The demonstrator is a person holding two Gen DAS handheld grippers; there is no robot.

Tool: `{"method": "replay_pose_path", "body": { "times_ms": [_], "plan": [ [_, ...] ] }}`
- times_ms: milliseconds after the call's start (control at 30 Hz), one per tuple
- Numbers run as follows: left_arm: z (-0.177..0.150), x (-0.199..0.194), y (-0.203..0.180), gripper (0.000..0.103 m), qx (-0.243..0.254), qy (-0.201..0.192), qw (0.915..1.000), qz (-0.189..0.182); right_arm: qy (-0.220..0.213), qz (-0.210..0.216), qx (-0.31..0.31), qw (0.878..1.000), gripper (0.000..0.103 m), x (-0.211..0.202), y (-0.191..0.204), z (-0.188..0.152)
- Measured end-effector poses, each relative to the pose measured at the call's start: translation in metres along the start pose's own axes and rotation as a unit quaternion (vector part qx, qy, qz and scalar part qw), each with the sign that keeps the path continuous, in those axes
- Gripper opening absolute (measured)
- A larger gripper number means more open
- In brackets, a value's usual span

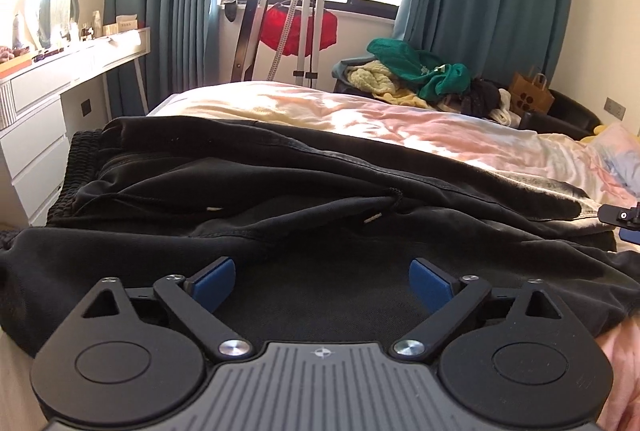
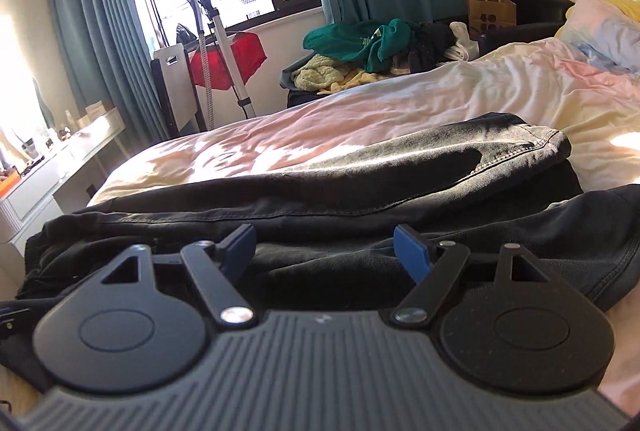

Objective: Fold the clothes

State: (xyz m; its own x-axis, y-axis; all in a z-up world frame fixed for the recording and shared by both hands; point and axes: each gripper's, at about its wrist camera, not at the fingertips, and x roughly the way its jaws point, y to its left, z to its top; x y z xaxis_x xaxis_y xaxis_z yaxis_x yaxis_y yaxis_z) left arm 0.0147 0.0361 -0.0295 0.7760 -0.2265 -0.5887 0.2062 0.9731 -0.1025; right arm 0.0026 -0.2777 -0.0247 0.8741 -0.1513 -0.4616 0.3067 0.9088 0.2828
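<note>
A pair of black trousers [image 1: 280, 187] lies across the near part of the bed, its elastic waistband [image 1: 76, 167] at the left and a drawstring knot [image 1: 394, 201] near the middle. In the right wrist view the same black trousers [image 2: 360, 191] end in a faded stitched hem [image 2: 548, 147] at the right. My left gripper [image 1: 322, 281] is open, low over the near fold of the cloth, holding nothing. My right gripper [image 2: 326, 251] is open just above the cloth, holding nothing. Part of the right gripper [image 1: 620, 217] shows at the left view's right edge.
The bed [image 1: 360, 115] has a pale pink and yellow cover. A pile of green, yellow and dark clothes [image 1: 420, 75] sits beyond it, next to a brown paper bag [image 1: 530, 95]. A white dresser [image 1: 44, 103] stands at left. A garment steamer stand [image 1: 308, 15] stands by the window.
</note>
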Motion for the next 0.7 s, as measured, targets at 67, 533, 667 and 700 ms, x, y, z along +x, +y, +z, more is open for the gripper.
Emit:
{"method": "replay_pose_path", "body": {
  "times_ms": [67, 533, 667, 700],
  "plan": [
    [0.000, -0.011, 0.012, 0.103, -0.015, 0.010, 0.9998, 0.007, 0.004, 0.000, 0.003, 1.000, 0.078, 0.000, -0.002, -0.001],
    [-0.008, -0.051, 0.167, 0.103, -0.301, 0.063, 0.9507, 0.037, -0.045, -0.123, 0.239, 0.962, 0.078, -0.022, -0.094, -0.002],
    [-0.017, -0.035, 0.194, 0.099, -0.369, 0.098, 0.9225, 0.055, -0.077, -0.175, 0.320, 0.928, 0.078, -0.044, -0.132, -0.011],
    [-0.020, -0.030, 0.199, 0.094, -0.378, 0.118, 0.9158, 0.064, -0.081, -0.190, 0.332, 0.920, 0.078, -0.048, -0.140, -0.014]
  ]
}}
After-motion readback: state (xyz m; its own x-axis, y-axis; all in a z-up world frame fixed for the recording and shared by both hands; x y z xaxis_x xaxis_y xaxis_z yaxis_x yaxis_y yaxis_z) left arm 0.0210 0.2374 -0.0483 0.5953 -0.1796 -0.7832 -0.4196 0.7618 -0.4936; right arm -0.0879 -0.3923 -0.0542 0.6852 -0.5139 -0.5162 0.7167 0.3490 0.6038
